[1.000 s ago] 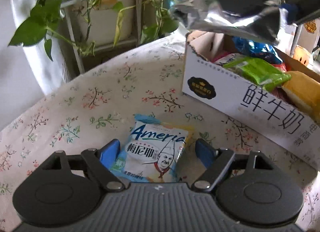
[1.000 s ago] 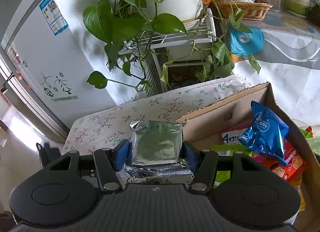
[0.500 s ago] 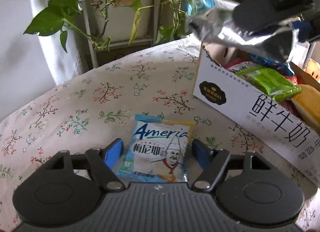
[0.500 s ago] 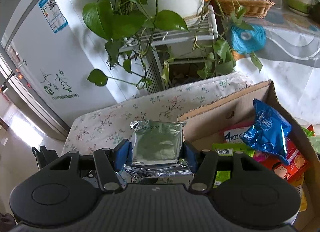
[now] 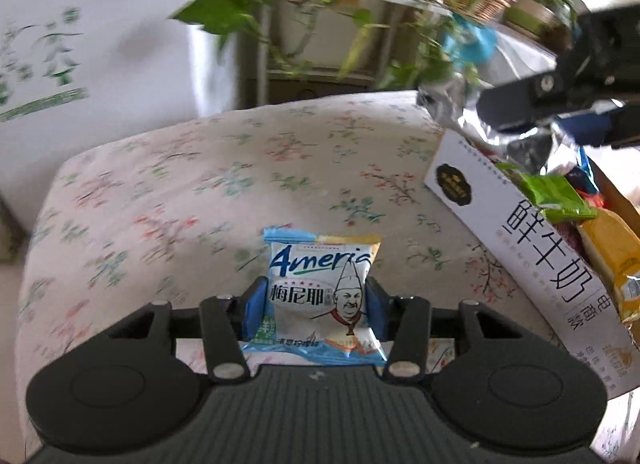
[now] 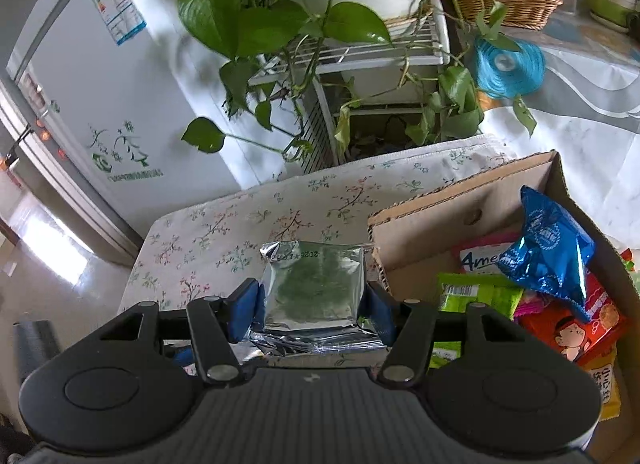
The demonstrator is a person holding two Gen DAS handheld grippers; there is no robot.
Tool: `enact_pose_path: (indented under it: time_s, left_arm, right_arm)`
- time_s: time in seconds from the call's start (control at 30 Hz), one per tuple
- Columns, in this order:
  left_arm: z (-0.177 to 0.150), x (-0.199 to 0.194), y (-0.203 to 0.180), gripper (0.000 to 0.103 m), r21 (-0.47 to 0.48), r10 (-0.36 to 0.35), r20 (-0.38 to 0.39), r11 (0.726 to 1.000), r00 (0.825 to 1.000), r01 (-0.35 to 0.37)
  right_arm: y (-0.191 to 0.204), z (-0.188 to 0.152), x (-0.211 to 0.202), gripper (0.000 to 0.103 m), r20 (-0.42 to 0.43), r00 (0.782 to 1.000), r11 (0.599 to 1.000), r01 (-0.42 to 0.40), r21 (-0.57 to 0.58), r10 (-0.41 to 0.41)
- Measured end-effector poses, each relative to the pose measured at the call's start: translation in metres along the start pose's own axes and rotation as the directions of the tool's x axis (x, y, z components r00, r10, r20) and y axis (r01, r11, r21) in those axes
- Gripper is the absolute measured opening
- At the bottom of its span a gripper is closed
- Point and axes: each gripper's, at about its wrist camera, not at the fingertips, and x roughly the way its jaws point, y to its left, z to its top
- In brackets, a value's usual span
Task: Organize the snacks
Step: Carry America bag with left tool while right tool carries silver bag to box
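The left hand-held gripper [image 5: 316, 308] has just closed its jaws on the white-and-blue snack packet [image 5: 320, 288], pinched across its width with its long axis pointing straight ahead. The cardboard box [image 5: 532, 240] lies ahead and to that gripper's right. The right hand-held gripper [image 6: 312, 304] is nearer the box, clamped on a silver foil packet [image 6: 314, 288], with the opening just to its right.

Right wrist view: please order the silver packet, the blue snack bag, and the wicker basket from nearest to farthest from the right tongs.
1. Silver packet: clamped in the right tongs.
2. Blue snack bag: right, inside the cardboard box.
3. Wicker basket: far back, upper right.
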Motion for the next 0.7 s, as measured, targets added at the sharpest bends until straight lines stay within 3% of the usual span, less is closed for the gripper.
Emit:
enact_pose_path:
  time_s: [0.4,0.7]
  left_arm:
    - [-0.026,-0.050,0.014,0.049,-0.146,0.070,0.036,0.987,0.997,-0.064]
    - [-0.029,-0.090,0.020,0.049,-0.250,0.114,0.107,0.964,0.988,-0.084]
  right_arm:
    - [0.016,-0.015,0.005,0.065,-0.037,0.999,0.997,-0.009,-0.080,0.006]
    - [0.021,-0.019,-0.014,0.065,-0.003,1.000,0.995,-0.025,-0.102,0.024]
